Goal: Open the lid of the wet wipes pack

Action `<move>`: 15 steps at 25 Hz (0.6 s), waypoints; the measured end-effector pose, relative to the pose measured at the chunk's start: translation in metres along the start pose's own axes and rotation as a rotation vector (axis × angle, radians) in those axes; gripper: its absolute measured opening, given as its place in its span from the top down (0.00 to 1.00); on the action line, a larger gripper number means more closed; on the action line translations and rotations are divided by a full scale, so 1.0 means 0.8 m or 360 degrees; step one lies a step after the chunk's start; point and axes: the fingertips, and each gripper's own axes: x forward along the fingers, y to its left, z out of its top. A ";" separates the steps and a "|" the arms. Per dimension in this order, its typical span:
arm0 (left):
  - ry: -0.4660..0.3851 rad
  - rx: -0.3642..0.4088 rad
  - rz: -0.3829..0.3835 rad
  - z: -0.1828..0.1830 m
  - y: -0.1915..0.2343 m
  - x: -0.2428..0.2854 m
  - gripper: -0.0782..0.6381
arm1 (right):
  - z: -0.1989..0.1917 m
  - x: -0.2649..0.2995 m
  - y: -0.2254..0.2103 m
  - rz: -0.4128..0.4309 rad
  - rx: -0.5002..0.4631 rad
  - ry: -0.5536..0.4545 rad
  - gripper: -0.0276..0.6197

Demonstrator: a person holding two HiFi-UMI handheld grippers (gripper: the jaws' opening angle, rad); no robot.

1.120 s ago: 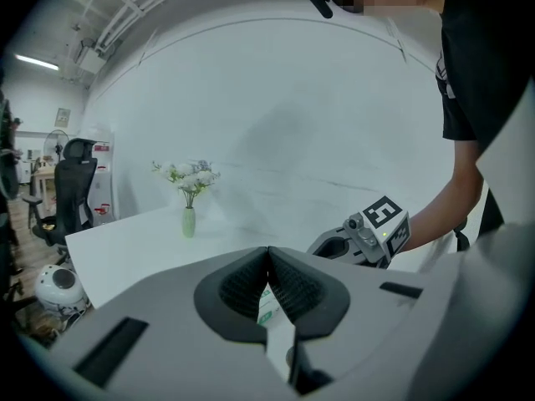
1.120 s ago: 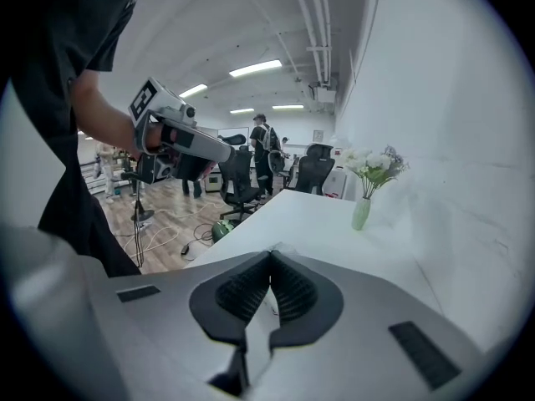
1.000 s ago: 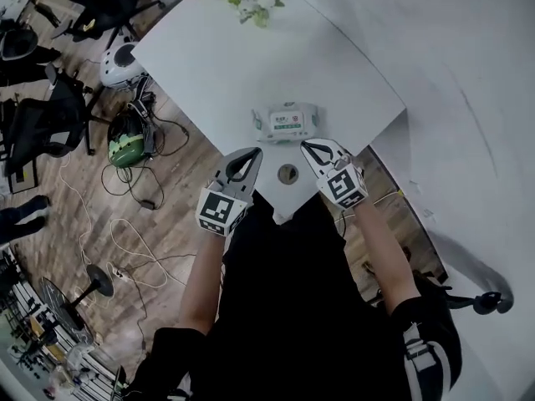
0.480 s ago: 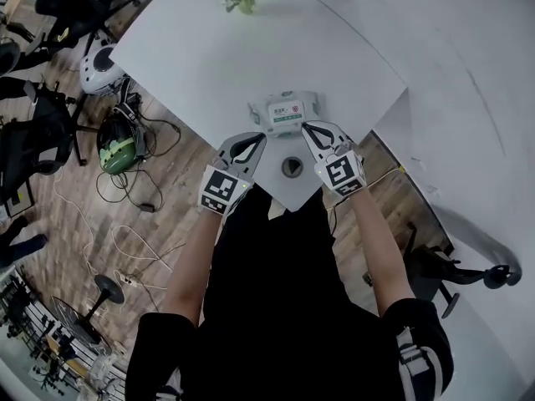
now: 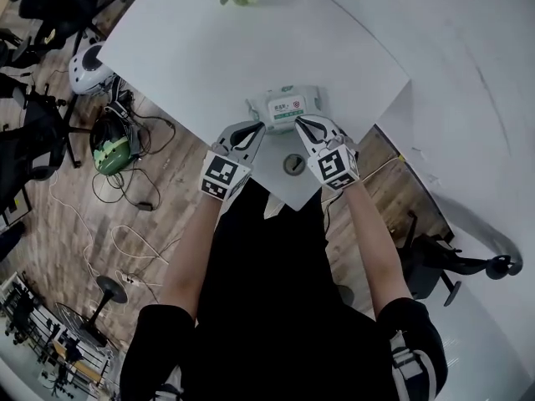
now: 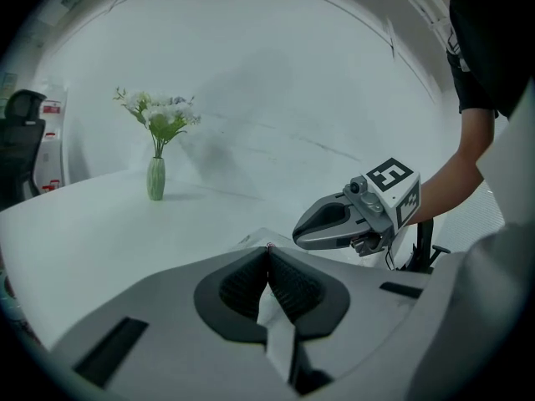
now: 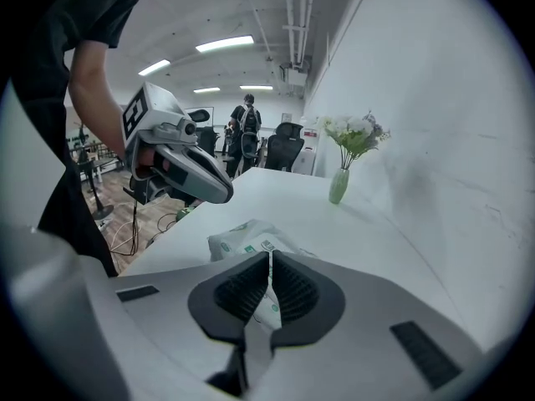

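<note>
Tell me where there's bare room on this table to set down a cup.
The wide stretch of table between the vase at the far end and the wipes pack is bare; so is the strip right of the pack. It's crowded at the near corner: the pack, then the cable hole.
</note>
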 end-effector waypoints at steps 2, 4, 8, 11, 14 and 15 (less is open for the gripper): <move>0.0012 -0.0034 0.0007 -0.010 0.005 0.003 0.86 | -0.005 0.008 0.003 -0.0001 0.0001 0.0017 0.91; 0.0026 -0.0056 0.0005 -0.020 0.006 0.006 0.86 | -0.011 0.015 0.006 -0.0003 0.0009 0.0034 0.89; 0.0078 -0.0048 -0.0003 -0.034 0.007 0.013 0.86 | -0.021 0.024 0.008 -0.0037 -0.0004 0.0064 0.83; 0.0100 -0.0082 -0.0045 -0.045 0.007 0.024 0.86 | -0.027 0.029 0.007 -0.0056 -0.0042 0.0084 0.78; 0.0128 -0.0083 -0.0057 -0.054 0.007 0.035 0.86 | -0.033 0.032 0.006 -0.0066 -0.0069 0.0097 0.76; 0.0136 -0.0079 -0.0051 -0.056 0.008 0.038 0.86 | -0.035 0.032 0.006 -0.0067 -0.0086 0.0102 0.75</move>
